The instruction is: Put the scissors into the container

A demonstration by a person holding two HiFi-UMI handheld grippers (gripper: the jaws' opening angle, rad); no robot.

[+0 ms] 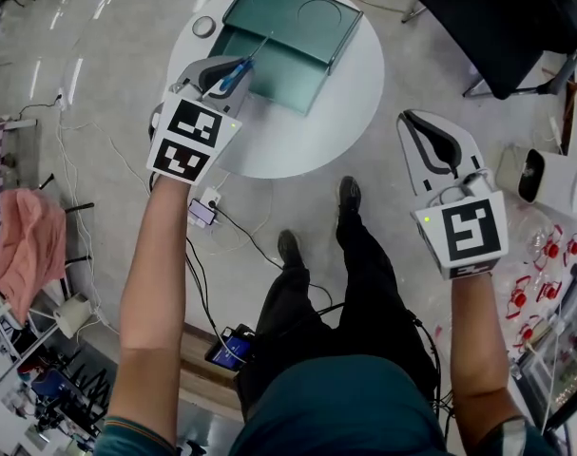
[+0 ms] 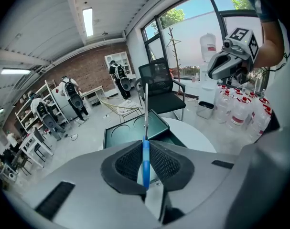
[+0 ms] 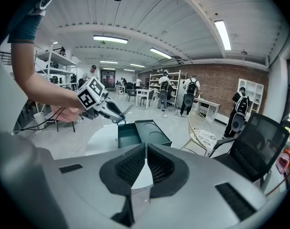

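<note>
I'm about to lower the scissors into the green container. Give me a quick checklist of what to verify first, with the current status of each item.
1. Grip: the left hand-held gripper is shut on the scissors at the blue handle: ok.
2. Aim: in the head view the blades point over the open compartment of the container: ok.
3. Room in the compartment: nothing shows lying in it: ok.
4. Right hand-held gripper out of the way: it is shut, empty and off to the side of the table: ok.
5. Gap between the blade tip and the compartment floor: cannot tell.
</note>
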